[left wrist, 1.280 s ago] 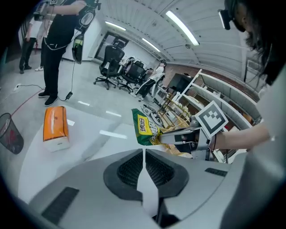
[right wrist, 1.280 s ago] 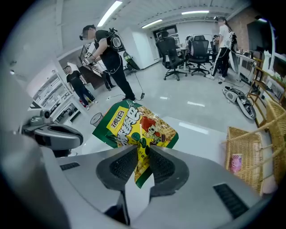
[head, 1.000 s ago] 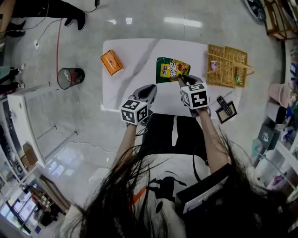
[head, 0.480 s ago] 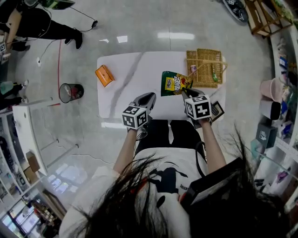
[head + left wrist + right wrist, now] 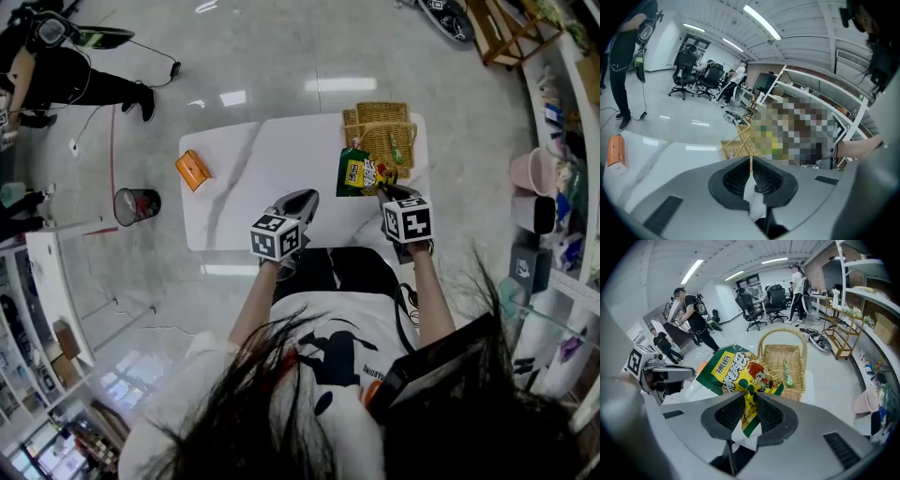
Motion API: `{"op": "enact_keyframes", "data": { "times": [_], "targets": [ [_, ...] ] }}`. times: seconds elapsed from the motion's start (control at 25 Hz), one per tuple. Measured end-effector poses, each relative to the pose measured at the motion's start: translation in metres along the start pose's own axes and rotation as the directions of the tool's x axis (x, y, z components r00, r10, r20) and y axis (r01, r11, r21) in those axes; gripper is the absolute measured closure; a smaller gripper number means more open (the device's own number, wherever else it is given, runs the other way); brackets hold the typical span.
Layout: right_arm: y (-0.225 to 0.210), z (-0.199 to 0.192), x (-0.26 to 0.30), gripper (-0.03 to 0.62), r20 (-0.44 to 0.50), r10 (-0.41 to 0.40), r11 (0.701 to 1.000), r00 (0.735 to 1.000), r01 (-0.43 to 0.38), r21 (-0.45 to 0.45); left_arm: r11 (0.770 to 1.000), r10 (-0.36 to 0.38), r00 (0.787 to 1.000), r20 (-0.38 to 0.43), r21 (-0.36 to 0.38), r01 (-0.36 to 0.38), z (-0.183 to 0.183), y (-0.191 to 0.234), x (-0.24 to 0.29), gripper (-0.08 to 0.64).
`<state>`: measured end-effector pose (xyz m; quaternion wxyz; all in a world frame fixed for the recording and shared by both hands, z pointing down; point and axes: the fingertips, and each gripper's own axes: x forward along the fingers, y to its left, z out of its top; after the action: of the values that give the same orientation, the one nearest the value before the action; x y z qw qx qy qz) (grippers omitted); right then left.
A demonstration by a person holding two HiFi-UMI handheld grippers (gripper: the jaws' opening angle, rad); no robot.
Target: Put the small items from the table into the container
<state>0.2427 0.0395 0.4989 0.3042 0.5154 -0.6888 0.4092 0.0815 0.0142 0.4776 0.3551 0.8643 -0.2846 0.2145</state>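
Shifted right along table since a second ago: left gripper, snack bag, right gripper. Orange box at table's 9 o'clock. Left jaws together, empty. Right jaws clamp bag's corner. Bag's long axis points 11 o'clock from jaws. Bag at basket's 7 o'clock edge.

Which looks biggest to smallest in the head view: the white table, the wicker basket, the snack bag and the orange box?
1. white table
2. wicker basket
3. snack bag, held above the table and nearer the camera, so its rank against the basket is unsure
4. orange box
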Motion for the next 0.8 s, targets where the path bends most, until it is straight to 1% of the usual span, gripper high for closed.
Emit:
{"op": "enact_keyframes", "data": {
  "times": [0.2, 0.36, 0.56, 0.8],
  "targets": [
    [-0.046, -0.003, -0.010, 0.506, -0.029, -0.073, 0.997, 0.997, 0.074, 0.025, 1.000, -0.005, 1.000, 0.003, 0.020, 0.005, 0.008, -0.024, 0.019, 0.546],
    [-0.074, 0.002, -0.003, 0.506, -0.059, -0.119, 0.991, 0.991, 0.122, 0.060, 1.000, 0.005, 1.000, 0.001, 0.028, -0.005, 0.007, -0.035, 0.022, 0.546],
    [-0.092, 0.014, 0.013, 0.506, -0.078, -0.145, 0.985, 0.986, 0.152, 0.085, 0.999, 0.031, 1.000, -0.002, 0.027, -0.031, 0.004, -0.037, 0.018, 0.546],
    [-0.098, 0.032, 0.031, 0.492, -0.059, -0.126, 0.982, 0.990, 0.133, 0.132, 0.998, 0.063, 0.998, 0.009, 0.020, -0.063, 0.002, -0.035, 0.012, 0.546]
  ]
}}
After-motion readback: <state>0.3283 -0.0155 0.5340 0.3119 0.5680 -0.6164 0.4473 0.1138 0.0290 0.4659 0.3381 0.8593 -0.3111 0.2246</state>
